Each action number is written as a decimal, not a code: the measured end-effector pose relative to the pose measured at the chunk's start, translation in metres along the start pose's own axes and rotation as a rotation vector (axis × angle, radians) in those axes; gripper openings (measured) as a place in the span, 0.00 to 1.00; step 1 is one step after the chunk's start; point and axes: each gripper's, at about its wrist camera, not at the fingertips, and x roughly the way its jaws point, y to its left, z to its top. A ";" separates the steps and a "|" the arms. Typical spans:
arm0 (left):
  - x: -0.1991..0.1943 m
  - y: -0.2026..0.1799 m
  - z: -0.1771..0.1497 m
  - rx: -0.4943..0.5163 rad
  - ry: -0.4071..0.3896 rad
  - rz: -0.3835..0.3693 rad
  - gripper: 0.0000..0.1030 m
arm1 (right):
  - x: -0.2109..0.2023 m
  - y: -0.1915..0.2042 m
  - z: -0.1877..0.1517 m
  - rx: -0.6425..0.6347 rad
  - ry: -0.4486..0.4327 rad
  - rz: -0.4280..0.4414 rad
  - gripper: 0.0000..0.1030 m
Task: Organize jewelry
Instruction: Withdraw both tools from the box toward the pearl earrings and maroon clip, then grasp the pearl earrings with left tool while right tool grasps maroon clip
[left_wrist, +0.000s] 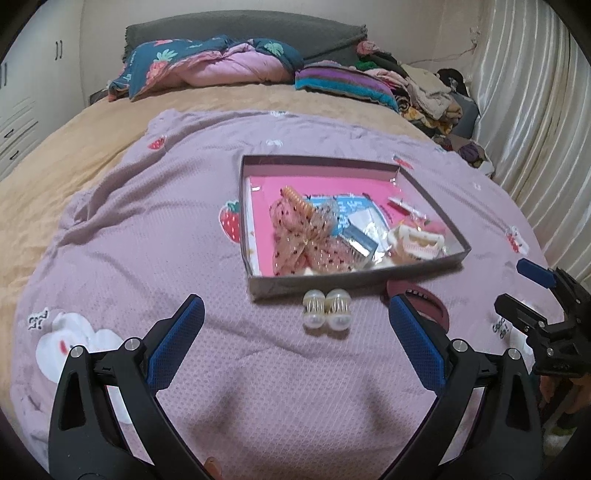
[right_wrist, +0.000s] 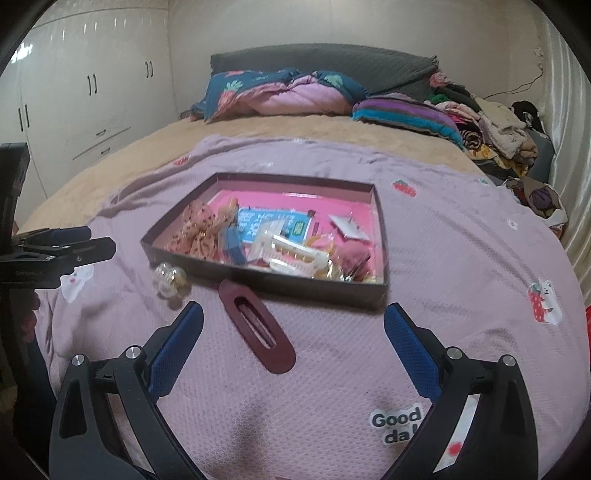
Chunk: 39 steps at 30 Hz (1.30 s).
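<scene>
Left wrist view: both the left gripper (left_wrist: 295, 321) and right gripper (right_wrist: 293, 325) have jaws wide, nothing held. Small pearl-and-gold hair claw (left_wrist: 326, 312) sits on the bed, touching the shallow grey cardboard tray's (left_wrist: 354, 280) near wall; probably light and brittle, so pinch its middle. Flat maroon oval hair clip (right_wrist: 256, 328) looks stiff, slippery; grab edges. Blanket reads "Good da".

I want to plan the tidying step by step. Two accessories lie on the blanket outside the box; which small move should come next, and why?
Probably move the open right gripper forward and down over the maroon hair clip. The clip lies flat on the blanket just ahead of its fingers, outside the box. The pearl clip lies before the open left gripper.
</scene>
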 end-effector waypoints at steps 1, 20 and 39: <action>0.002 0.000 -0.002 -0.001 0.006 0.000 0.91 | 0.004 0.001 -0.002 -0.004 0.010 0.003 0.95; 0.053 -0.004 -0.019 0.019 0.126 -0.044 0.88 | 0.101 0.014 -0.018 -0.097 0.205 0.071 0.87; 0.089 -0.017 -0.015 0.009 0.174 -0.081 0.42 | 0.087 0.002 -0.022 -0.013 0.184 0.181 0.16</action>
